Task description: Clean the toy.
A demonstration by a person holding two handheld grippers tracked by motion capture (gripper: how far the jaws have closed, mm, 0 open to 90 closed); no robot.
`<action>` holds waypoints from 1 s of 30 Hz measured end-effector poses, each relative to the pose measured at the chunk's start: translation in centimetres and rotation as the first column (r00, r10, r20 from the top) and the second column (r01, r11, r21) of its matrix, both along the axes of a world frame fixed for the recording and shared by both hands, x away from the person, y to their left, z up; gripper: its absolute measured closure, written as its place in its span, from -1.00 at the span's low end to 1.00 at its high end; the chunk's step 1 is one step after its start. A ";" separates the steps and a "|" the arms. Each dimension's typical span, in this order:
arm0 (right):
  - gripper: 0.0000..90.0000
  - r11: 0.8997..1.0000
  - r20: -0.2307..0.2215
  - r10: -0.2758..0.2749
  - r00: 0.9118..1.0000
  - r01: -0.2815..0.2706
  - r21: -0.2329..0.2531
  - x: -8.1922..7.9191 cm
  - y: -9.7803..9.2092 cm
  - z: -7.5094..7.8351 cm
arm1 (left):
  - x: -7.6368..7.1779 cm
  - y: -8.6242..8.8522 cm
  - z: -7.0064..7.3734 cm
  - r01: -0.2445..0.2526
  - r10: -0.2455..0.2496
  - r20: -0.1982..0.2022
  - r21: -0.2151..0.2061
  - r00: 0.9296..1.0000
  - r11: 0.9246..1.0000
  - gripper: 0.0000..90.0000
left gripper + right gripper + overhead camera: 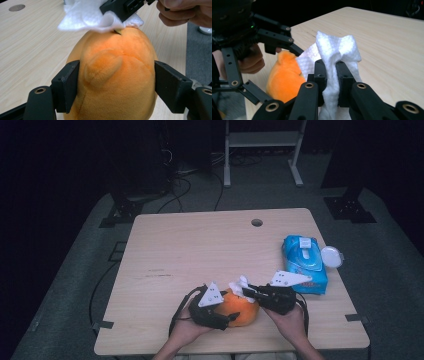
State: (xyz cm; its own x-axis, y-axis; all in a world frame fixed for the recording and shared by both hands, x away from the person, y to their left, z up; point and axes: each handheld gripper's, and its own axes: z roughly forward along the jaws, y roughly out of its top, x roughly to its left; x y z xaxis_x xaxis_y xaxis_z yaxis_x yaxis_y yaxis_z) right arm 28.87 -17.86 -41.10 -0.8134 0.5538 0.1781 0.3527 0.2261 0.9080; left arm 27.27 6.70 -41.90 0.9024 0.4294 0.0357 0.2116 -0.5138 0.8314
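Right claw: (pixel 331 72) clenched on a bunched white wipe (pixel 337 48), its jaws pinching the folds from both sides.
Left claw: (pixel 117 82) jaws pressed against both flanks of an orange plush toy (pixel 117 75), grasping it and holding it steady.
Toy position: near the front edge of the surface (pixel 200 245), between the person's two hands, seen in the high view at (pixel 240 307).
Wipe position: resting on the far, upper end of the toy, in contact with the fabric in the left gripper view (pixel 95 17).
Wipe pack: blue packet (pixel 305 262) with its lid flipped open, just beyond the right hand, so a sheet is already drawn.
Done so far: toy secured, wipe taken and brought to the toy.
Left to do: likely most of the wiping; the flanks and near side look untouched, though no dampness or dirt can be made out on the plush.
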 end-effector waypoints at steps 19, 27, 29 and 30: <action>0.79 0.998 -0.004 0.055 0.998 -0.055 -0.016 -0.6 1.6 -0.1 | -0.1 0.0 -0.1 0.008 -0.008 -0.002 0.040 1.000 0.999 -0.59; 0.79 0.999 -0.073 -0.033 0.997 0.034 0.001 0.9 -0.9 -1.5 | 1.1 2.4 -0.4 -0.028 0.028 -0.072 -0.004 0.997 1.000 -0.24; 0.79 0.999 -0.080 -0.043 0.996 0.044 0.013 0.9 -0.9 -1.7 | 1.2 2.5 -0.4 -0.026 0.026 -0.076 -0.006 0.997 1.000 -0.24; 0.79 0.999 -0.070 -0.033 0.997 0.034 0.022 0.7 -0.6 -1.4 | 1.2 2.6 -0.4 -0.021 0.021 -0.072 -0.001 0.997 1.000 -0.24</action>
State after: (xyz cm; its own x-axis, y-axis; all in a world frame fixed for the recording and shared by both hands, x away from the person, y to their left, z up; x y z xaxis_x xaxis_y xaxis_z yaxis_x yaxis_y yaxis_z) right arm 29.55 -18.47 -42.53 -0.7796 0.5755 0.2470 0.4224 0.1919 0.8859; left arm 28.47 9.26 -42.32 0.8934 0.4482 -0.0296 0.2814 -0.5069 0.8148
